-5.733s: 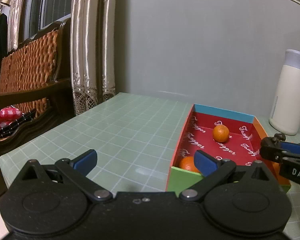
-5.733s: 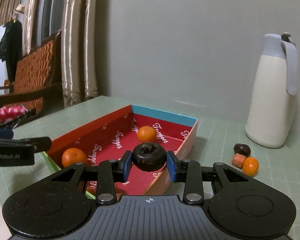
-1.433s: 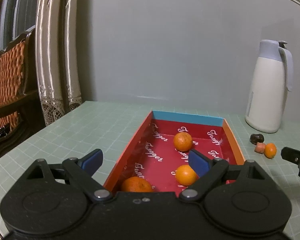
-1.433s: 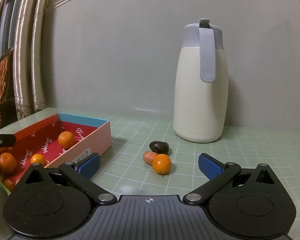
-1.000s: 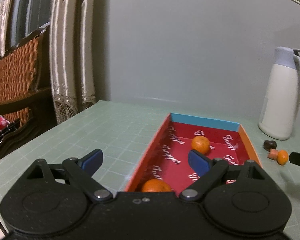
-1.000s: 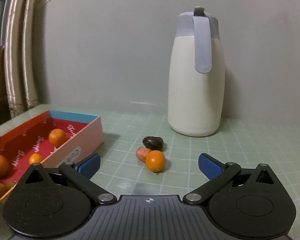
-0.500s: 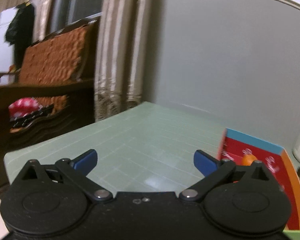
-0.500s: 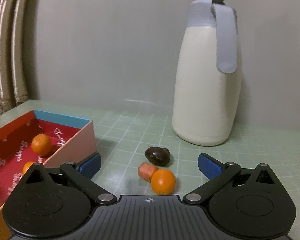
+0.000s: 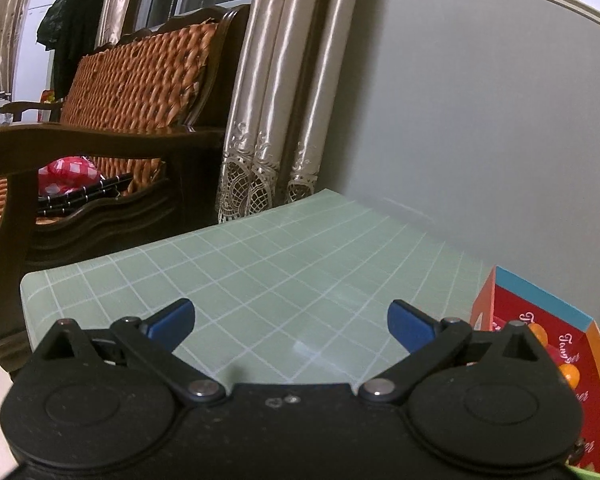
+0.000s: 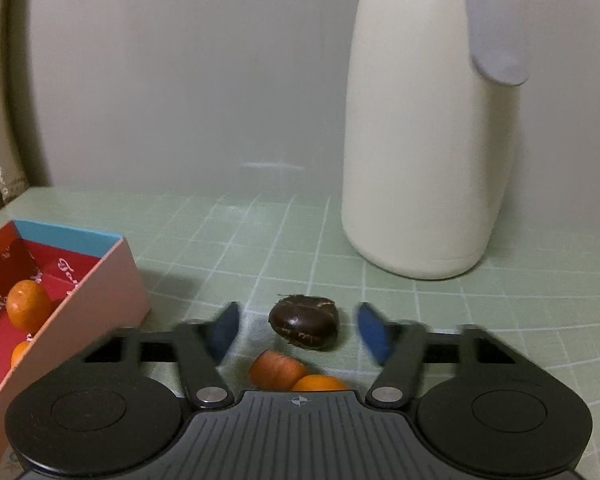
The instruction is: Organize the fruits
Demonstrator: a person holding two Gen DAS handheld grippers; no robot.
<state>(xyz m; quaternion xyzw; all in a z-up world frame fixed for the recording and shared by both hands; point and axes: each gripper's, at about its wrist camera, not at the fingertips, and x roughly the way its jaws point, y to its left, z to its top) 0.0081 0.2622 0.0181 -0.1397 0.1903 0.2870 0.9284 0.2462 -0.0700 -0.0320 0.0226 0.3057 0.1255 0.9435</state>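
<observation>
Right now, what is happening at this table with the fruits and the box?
A person holding two claws is sorting small fruits into a red box. The right claw is open, with a dark brown fruit between its fingers, not yet gripped. A small carrot-like piece and a little orange lie just in front, near a cream jug. The box already holds some oranges. The left claw is open over the green mat, holding nothing.

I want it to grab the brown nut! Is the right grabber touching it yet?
Apart. In the right wrist view, the right gripper is open, and green mat shows between each blue pad and the chestnut.
</observation>
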